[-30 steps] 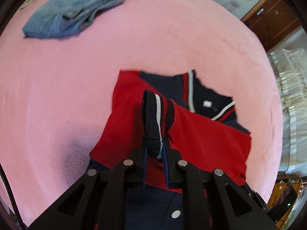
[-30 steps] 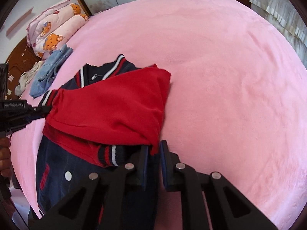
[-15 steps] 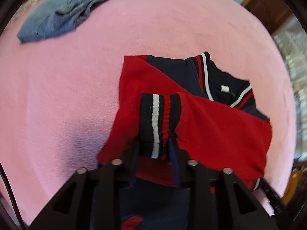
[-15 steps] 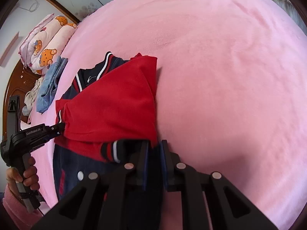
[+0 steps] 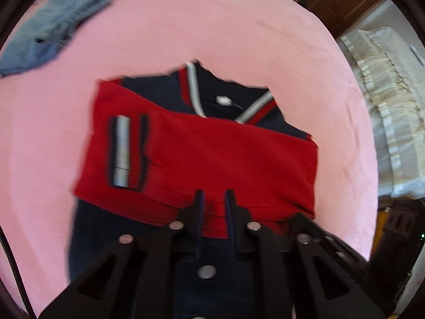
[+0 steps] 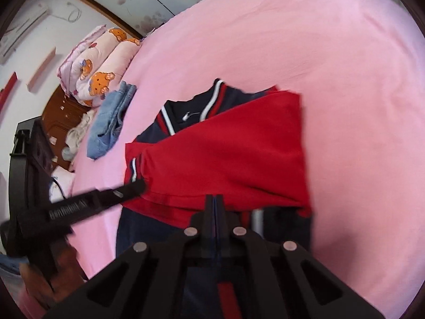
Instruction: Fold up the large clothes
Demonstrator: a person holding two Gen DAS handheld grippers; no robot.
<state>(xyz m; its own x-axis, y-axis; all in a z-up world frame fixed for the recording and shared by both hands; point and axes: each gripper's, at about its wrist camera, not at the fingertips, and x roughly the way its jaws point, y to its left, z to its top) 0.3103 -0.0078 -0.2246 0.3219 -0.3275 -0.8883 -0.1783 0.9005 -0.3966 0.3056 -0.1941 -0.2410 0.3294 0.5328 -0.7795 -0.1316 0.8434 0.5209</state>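
A navy jacket with red sleeves (image 5: pixel 212 154) lies on the pink bed, collar away from me. Both red sleeves are folded across the chest; a striped cuff (image 5: pixel 124 151) lies flat at the left. My left gripper (image 5: pixel 214 199) is open and empty just above the lower edge of the sleeves. In the right wrist view the jacket (image 6: pixel 233 148) fills the middle. My right gripper (image 6: pixel 214 199) is shut and empty at the sleeve's lower edge. The left gripper (image 6: pixel 138 186) shows there too, its tip by the left cuff.
Folded blue jeans (image 5: pixel 50 29) lie at the far left of the pink bedspread (image 5: pixel 186 26), also in the right wrist view (image 6: pixel 111 117). Bear-print pillows (image 6: pixel 98 63) sit at the head. A cream-covered bed (image 5: pixel 393 101) stands to the right.
The left gripper let go of the striped cuff, which now lies flat on the jacket, and pulled back. The right gripper released the other sleeve and closed empty.
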